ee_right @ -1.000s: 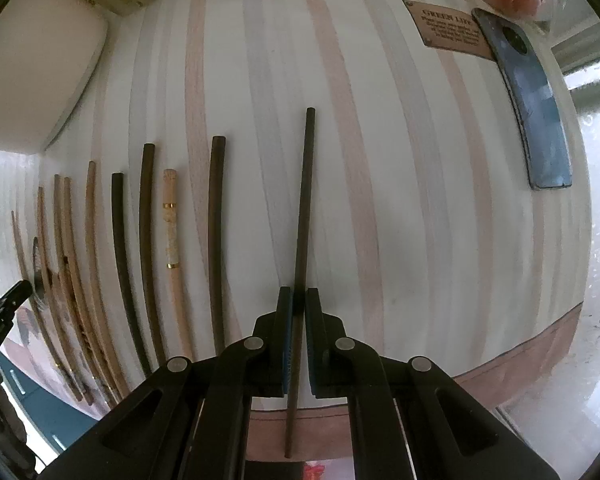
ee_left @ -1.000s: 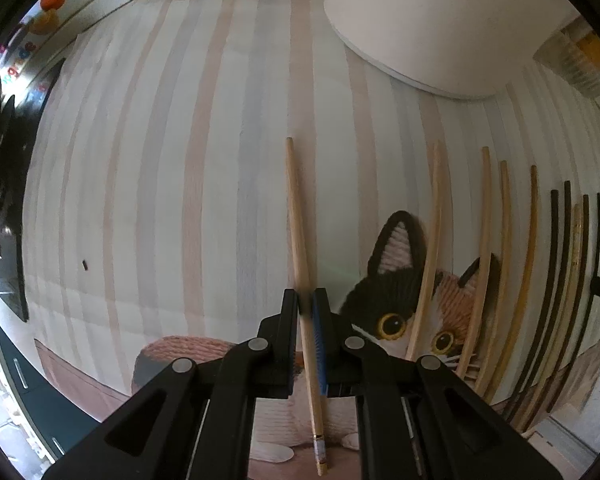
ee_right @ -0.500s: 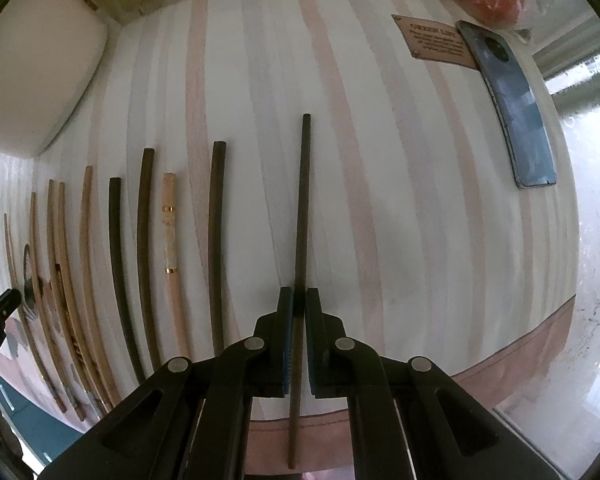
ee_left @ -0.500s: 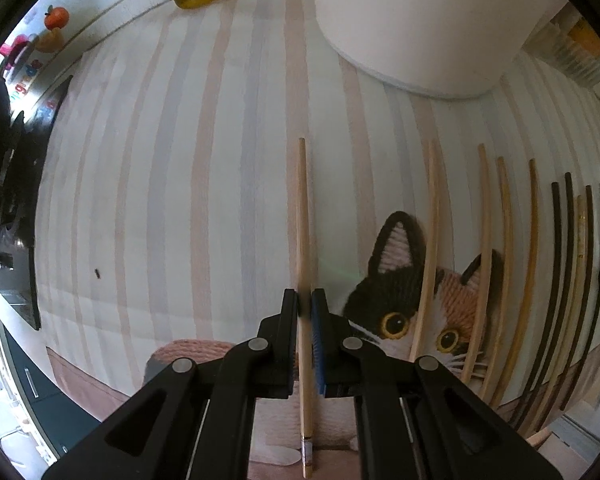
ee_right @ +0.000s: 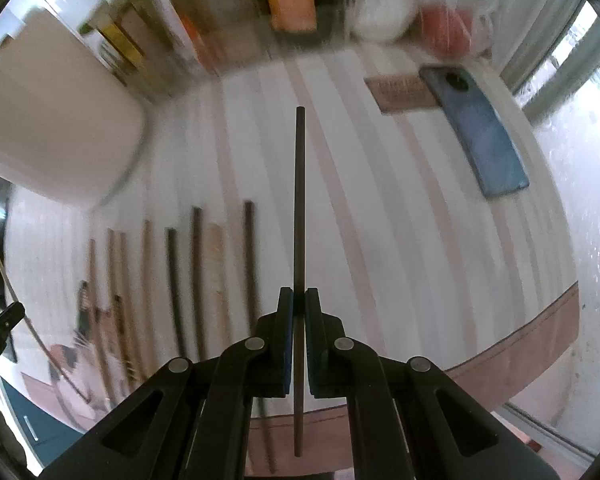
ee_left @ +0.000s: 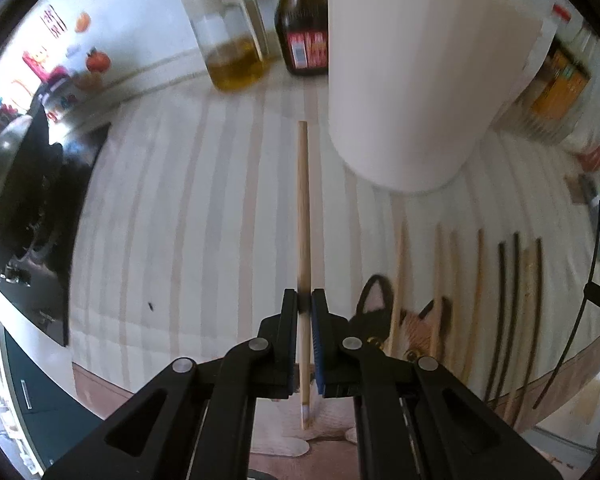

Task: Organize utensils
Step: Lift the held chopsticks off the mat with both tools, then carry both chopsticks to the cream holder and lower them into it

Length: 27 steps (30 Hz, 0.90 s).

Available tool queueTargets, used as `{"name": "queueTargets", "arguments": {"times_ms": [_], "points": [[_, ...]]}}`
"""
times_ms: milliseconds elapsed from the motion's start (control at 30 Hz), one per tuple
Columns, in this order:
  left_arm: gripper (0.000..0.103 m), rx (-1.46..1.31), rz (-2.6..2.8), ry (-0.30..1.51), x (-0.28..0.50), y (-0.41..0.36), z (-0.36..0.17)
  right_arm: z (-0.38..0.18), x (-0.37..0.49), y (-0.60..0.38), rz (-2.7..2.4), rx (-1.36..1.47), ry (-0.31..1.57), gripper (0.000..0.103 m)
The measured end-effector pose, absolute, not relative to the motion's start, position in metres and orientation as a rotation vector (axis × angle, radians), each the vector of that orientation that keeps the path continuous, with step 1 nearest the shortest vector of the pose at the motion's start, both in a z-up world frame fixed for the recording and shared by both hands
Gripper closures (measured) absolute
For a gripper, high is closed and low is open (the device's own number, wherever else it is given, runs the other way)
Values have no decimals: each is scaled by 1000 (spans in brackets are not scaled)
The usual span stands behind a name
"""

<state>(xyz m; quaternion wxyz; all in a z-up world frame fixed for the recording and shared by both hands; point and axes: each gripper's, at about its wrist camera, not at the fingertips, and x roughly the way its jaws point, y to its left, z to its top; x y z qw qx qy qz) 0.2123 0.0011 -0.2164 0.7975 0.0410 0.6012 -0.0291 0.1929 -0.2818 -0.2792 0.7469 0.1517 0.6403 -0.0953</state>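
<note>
Left gripper [ee_left: 305, 300]: fingers are clamping a light wooden chopstick [ee_left: 302, 208], which is pointing to 12 o'clock above the striped mat [ee_left: 172, 220]. Right gripper [ee_right: 299, 300]: fingers are pinching a dark chopstick [ee_right: 299, 200], likewise pointing to 12 o'clock. Remaining chopsticks [ee_right: 172, 280] are lying in a row at its 9 o'clock; a white container [ee_left: 420, 80] is standing at the left gripper's 1 o'clock.

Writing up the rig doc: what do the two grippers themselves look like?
Both match: left gripper and right gripper are matte black plastic linkages with silver rivet pivots and triangular cutouts. Flat fingers carry blue ribbed pads on their inner faces. No cables, markings, sleeves or hands visible.
</note>
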Motion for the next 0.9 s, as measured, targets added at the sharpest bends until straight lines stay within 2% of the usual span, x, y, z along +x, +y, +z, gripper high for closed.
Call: {"name": "queueTargets", "arguments": {"times_ms": [500,900], "points": [[99,-59,-77,1018,237,28,-94,-167,228,-250,-64,322,1127,98],[99,-111,-103,836,283,24,-8,-77,303,-203,61,290,911,98]]}}
